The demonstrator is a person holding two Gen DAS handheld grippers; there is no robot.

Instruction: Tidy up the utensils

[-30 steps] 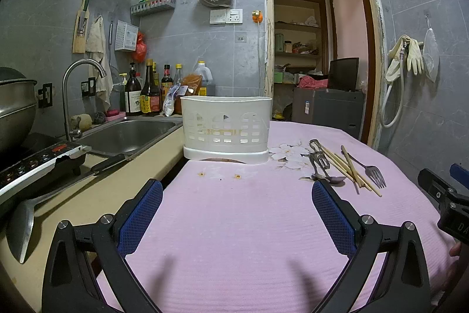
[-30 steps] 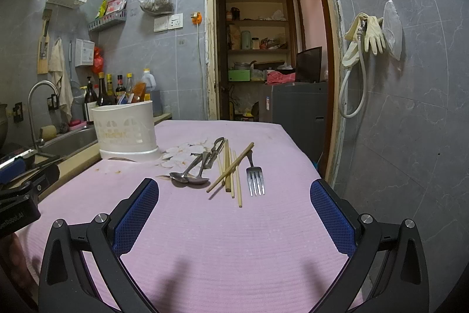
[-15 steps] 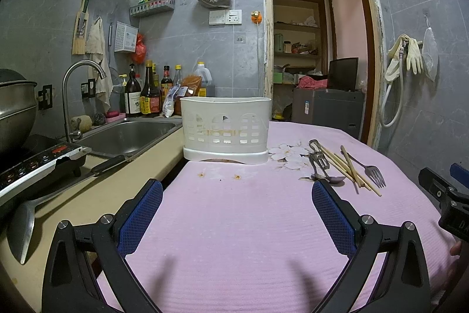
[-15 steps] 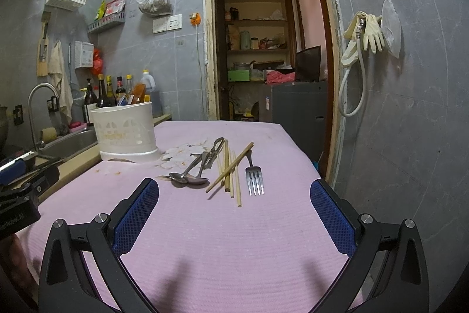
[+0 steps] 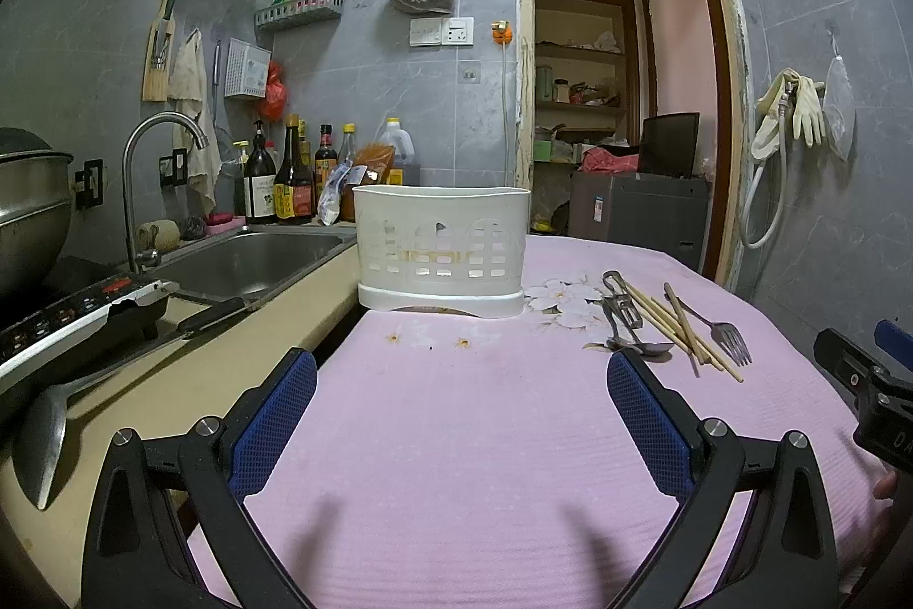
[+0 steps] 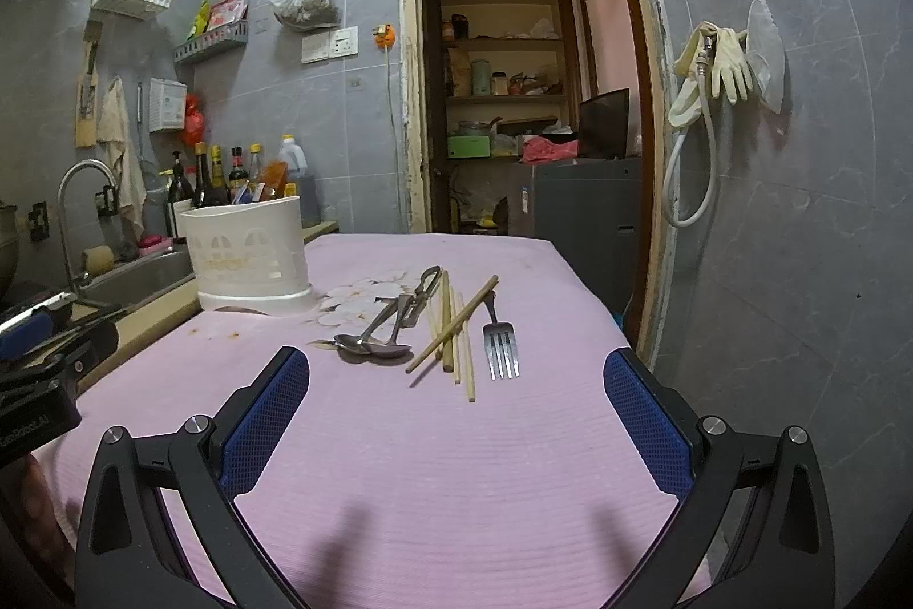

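Hovering both claws low over near tabletop (image 6: 433, 466): left claw (image 5: 462, 415) spread wide, empty; right claw (image 6: 456, 409) spread wide, empty. Spoons (image 6: 374, 346), chopsticks (image 6: 453, 329), fork (image 6: 499, 343) lie loose in cluster right of white caddy (image 5: 442, 246), far of your right claw. Likely staged close so each goes into caddy with short carry. Nothing gripped yet.
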